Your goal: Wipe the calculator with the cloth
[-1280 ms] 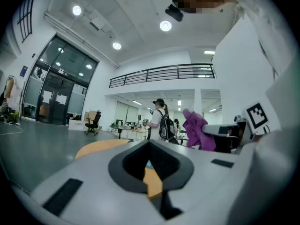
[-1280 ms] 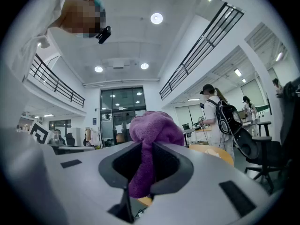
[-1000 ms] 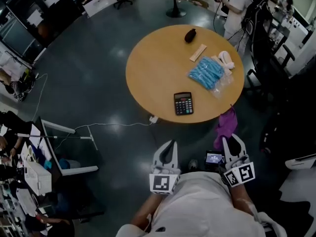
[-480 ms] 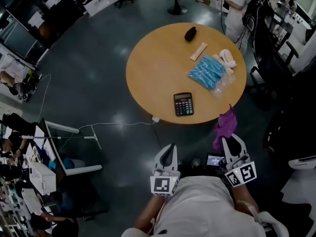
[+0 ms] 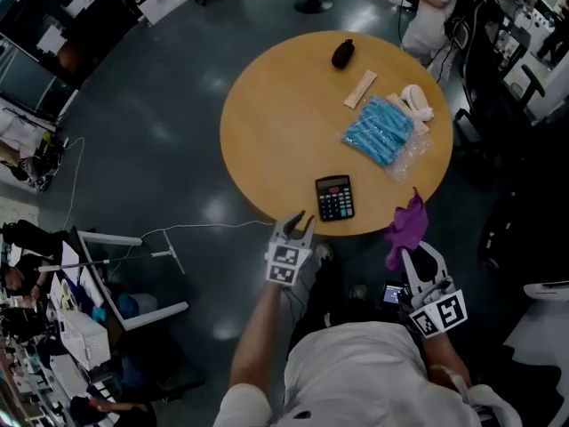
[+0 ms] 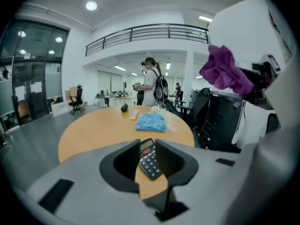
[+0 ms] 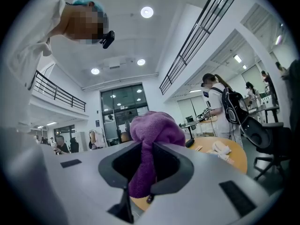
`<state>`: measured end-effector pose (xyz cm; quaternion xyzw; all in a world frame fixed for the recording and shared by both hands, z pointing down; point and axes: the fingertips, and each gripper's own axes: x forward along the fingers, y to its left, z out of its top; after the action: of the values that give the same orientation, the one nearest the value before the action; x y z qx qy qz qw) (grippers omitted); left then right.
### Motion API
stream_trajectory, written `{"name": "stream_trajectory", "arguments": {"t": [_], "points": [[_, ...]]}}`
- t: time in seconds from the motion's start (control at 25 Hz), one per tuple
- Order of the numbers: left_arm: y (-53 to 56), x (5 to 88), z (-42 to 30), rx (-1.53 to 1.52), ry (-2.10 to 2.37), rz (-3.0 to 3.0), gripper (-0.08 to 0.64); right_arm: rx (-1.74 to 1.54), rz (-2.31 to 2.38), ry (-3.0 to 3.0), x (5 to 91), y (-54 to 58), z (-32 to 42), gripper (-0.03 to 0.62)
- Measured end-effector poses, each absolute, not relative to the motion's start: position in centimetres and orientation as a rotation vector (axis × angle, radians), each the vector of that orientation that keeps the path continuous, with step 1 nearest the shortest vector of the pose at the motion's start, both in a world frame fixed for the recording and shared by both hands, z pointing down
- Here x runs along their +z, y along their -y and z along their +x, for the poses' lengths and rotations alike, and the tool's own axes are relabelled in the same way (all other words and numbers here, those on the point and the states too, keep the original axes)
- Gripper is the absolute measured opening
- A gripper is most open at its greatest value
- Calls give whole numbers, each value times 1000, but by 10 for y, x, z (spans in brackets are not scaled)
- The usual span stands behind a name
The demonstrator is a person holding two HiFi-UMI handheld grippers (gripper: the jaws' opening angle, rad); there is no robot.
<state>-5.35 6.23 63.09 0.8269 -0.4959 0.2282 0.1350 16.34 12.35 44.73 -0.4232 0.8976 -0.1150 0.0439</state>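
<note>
A black desk calculator [image 5: 334, 197] lies flat on the round light-wood tabletop [image 5: 284, 123], close to its near edge, with bare wood on every side of it. The left claw [image 5: 300, 223] hangs just off that edge. Its jaws have just been opening and stand partly apart with nothing between the pads; in the left gripper view the calculator [image 6: 149, 157] shows through the gap, farther on. The right claw [image 5: 418, 254] is below the rim on the right, clamped on a crumpled purple cloth [image 5: 407, 225] that bunches up above its jaws [image 7: 150, 144].

Farther back and to the right, well apart from the calculator, sit a blue bundle in clear plastic wrap [image 5: 378, 130], a white curved item [image 5: 413, 103] touching the wrap, a pale flat strip [image 5: 359, 89] and a small black oval object [image 5: 342, 53]. A person in white with a backpack [image 5: 427, 7] stands beyond the tabletop. A white cable [image 5: 204, 227] trails across the dark floor on the left.
</note>
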Motion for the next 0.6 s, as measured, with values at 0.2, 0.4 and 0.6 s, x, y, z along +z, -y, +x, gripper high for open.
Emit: {"name": "stream_trajectory", "arguments": {"t": [0.2,0.4,0.6], "points": [[25,709,-66,764,1115,2398,110,-407,-1364,-2720,459,-67,144,74],[80,758,-59,909,826,2396,148,-447,-1453,-2676,461,-15,131,74],[74,793,-36,976,562,2348,166,-471,-1516,-2670,460,12,130,74]]}}
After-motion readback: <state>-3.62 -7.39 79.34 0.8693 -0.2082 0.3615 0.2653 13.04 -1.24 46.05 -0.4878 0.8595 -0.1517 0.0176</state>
